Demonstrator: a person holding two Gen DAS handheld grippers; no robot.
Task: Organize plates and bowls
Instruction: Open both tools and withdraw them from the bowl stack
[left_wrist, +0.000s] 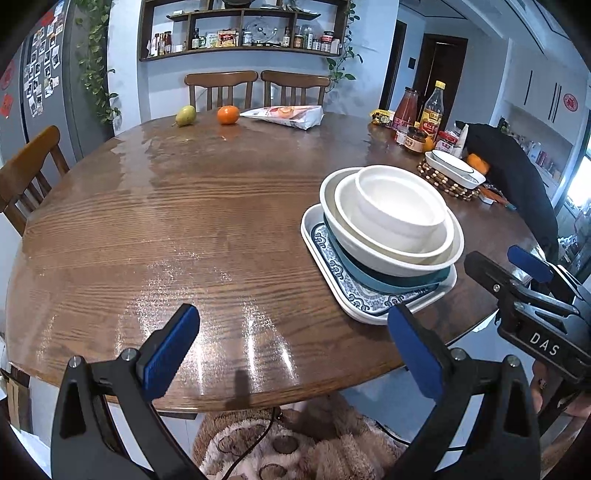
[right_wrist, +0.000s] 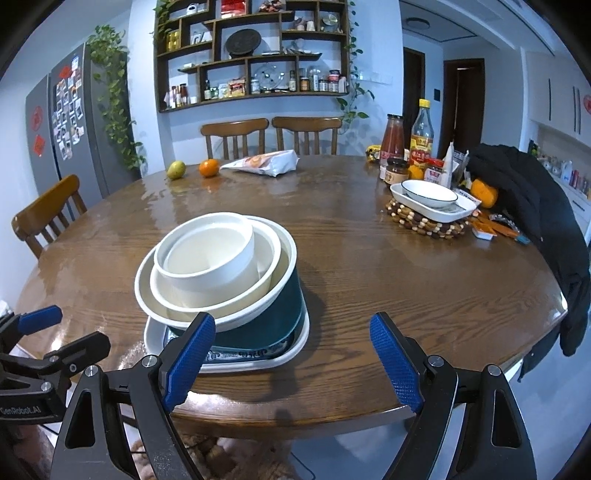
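Nested white bowls (right_wrist: 214, 269) sit in a teal bowl (right_wrist: 284, 314) on a blue-patterned rectangular plate (left_wrist: 354, 291), near the round wooden worktop (left_wrist: 184, 221) front edge. Left claw (left_wrist: 295, 354) spread wide, empty, above the worktop edge. Right claw (right_wrist: 295, 358) also spread, empty, left pad just beside the plate. Second plate-and-bowl set (right_wrist: 432, 199) rests on a beaded trivet (right_wrist: 424, 223), far right.

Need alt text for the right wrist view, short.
Nested white bowls sit in a dark teal bowl on a patterned tray near the round wooden table's front edge. The right gripper hovers before them, jaws open and empty.
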